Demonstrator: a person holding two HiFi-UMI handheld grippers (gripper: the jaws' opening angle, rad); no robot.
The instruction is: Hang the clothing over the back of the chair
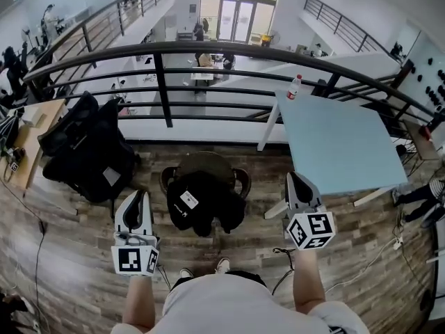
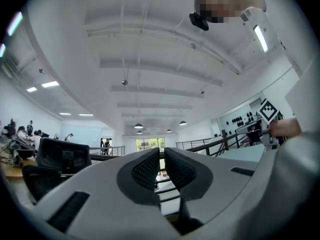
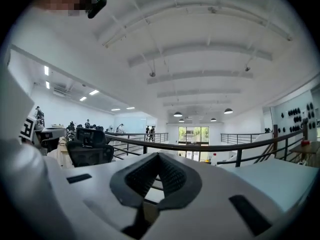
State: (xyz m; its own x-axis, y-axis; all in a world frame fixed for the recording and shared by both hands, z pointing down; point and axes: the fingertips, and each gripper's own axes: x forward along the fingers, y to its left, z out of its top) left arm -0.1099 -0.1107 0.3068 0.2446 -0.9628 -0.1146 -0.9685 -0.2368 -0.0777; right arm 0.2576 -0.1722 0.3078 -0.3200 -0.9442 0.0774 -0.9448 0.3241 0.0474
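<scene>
Left forearm: bare, cut off by the lower frame edge. It reaches forward, and the left claw (image 1: 140, 199) is held about level above the floor (image 1: 76, 256), pointing away from me. My left hand is hidden behind the claw's marker cube. In the left gripper view the left claw (image 2: 161, 166) has its jaws a narrow slit apart, with nothing between them. They point over the railing (image 2: 220, 143) into the hall.

Far left, by the railing (image 1: 167, 82): a black heap (image 1: 87, 152). I cannot tell whether it is bags or seating.

Centre: the chair (image 1: 205, 162) stands just before my feet, facing away. The clothing (image 1: 201, 204), black with a white tag, is draped over the chair's back at its near edge, between the two claws and touching neither. It covers the back entirely, and the chair's legs are hidden beneath.

Right forearm: bare, likewise cut off below. The right claw (image 1: 297, 183) is level and just beside the near left corner of the table (image 1: 341, 145). In the right gripper view the right claw (image 3: 158, 159) has its jaw tips pressed together and holds nothing.

A bottle (image 1: 294, 87) stands at the table's far left corner. Its label is too small to read.
</scene>
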